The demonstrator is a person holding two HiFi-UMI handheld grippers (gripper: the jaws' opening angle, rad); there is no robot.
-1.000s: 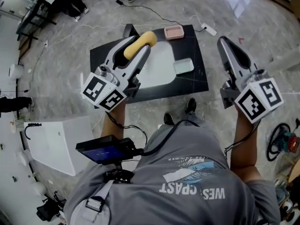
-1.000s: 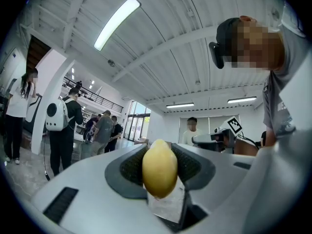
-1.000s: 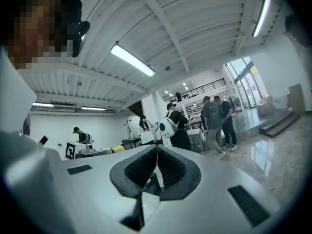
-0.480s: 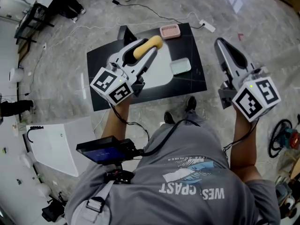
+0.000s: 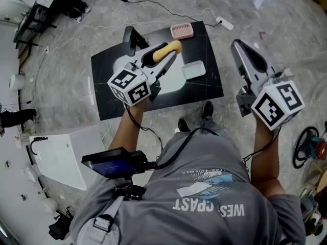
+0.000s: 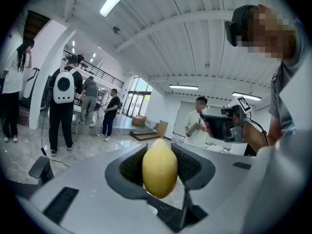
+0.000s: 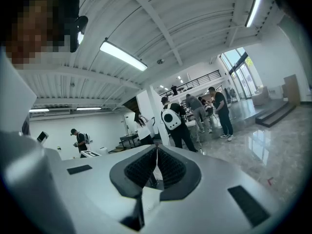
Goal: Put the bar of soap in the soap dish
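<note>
In the head view my left gripper is shut on a yellow oval bar of soap, which it holds in the air over a white basin on a black tabletop. The soap's tip points toward a pink ribbed soap dish at the table's far edge. The left gripper view shows the soap pinched between the ribbed pads of the left gripper, aimed across the room. My right gripper hangs shut and empty off the table's right side; in its own view the right gripper has its pads touching.
A pale green rectangular tray lies right of the basin. A black stand rises at the table's far left. Cables and a power strip lie on the marble floor. A white box sits at the left. Several people stand in the hall.
My left gripper has carried the soap forward and to the right, closer to the pink dish. The right gripper has stayed about where it was.
</note>
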